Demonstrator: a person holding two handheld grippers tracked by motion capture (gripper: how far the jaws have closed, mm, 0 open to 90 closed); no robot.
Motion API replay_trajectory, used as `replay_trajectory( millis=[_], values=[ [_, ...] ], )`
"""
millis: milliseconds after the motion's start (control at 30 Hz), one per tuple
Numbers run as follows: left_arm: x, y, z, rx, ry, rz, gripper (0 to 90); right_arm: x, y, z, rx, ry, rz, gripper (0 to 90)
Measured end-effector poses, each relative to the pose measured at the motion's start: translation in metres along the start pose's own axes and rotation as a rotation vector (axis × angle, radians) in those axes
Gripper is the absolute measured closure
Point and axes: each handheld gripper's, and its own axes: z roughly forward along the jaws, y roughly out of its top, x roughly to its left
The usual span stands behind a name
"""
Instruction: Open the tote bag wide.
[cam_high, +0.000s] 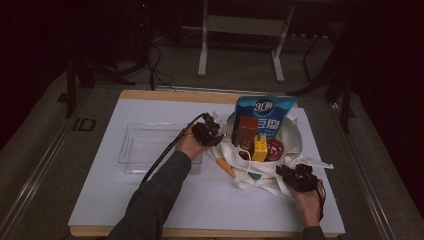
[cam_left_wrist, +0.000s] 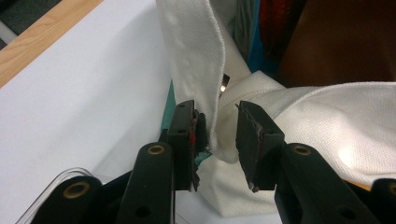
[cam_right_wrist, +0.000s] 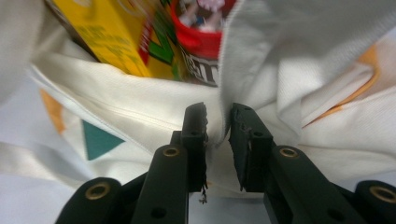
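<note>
A white tote bag (cam_high: 270, 172) lies open on the white mat, holding a blue snack pouch (cam_high: 262, 112), a brown box (cam_high: 246, 131), a yellow box (cam_high: 259, 148) and a red can (cam_high: 274, 148). My left gripper (cam_high: 209, 131) is at the bag's left rim. In the left gripper view it (cam_left_wrist: 220, 128) is open, and a white strap (cam_left_wrist: 196, 56) hangs between the jaws, close to the left one. My right gripper (cam_high: 296, 176) is at the bag's front right rim. In the right gripper view it (cam_right_wrist: 217, 123) is pinched on a fold of the bag's cloth (cam_right_wrist: 243, 65).
A clear plastic tray (cam_high: 145, 147) stands left of the bag, just behind my left hand. The mat (cam_high: 200, 200) lies on a wooden tabletop (cam_high: 165, 94). Metal table legs (cam_high: 202, 50) stand on the floor behind.
</note>
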Motion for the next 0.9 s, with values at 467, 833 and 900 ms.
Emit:
replay_trajectory(
  millis=[467,833,900],
  values=[
    [-0.001,0.001,-0.024,-0.086,-0.029,0.006,61.0,0.011,-0.010,0.022,0.007,-0.028,-0.032,75.1],
    [-0.003,0.004,-0.049,-0.176,-0.071,0.017,59.4,0.009,-0.011,0.022,-0.005,-0.015,-0.033,74.9],
    [-0.004,0.006,-0.054,-0.199,-0.076,0.021,59.4,0.009,-0.012,0.022,-0.008,-0.015,-0.035,74.9]
  ],
)
